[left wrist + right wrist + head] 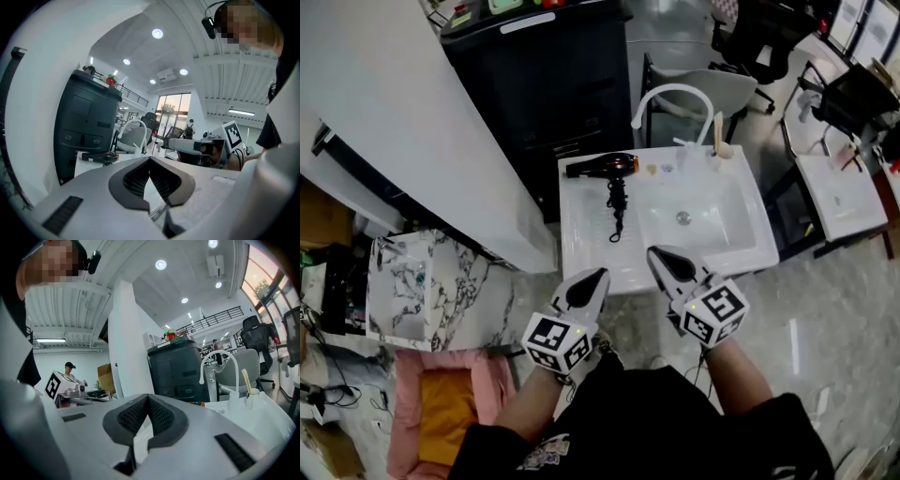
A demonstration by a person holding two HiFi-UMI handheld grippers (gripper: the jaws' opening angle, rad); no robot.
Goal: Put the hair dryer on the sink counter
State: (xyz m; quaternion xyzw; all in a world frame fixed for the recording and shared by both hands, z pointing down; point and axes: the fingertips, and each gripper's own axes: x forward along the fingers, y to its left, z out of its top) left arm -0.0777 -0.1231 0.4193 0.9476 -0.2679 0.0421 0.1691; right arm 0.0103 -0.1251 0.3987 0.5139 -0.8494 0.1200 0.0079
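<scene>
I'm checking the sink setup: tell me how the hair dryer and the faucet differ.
The hair dryer is black with an orange accent; the faucet is white. The hair dryer lies flat on the counter left of the basin, its cord trailing forward; the faucet stands upright and arches over. Both sit at the back of the white sink.

The hair dryer is laid on the sink counter at upper centre of the frame, left of the basin, with its cord trailed downward. The faucet is set behind the basin, and a cabinet behind the counter. The left gripper and right gripper are held side by side at the counter's lower edge.
</scene>
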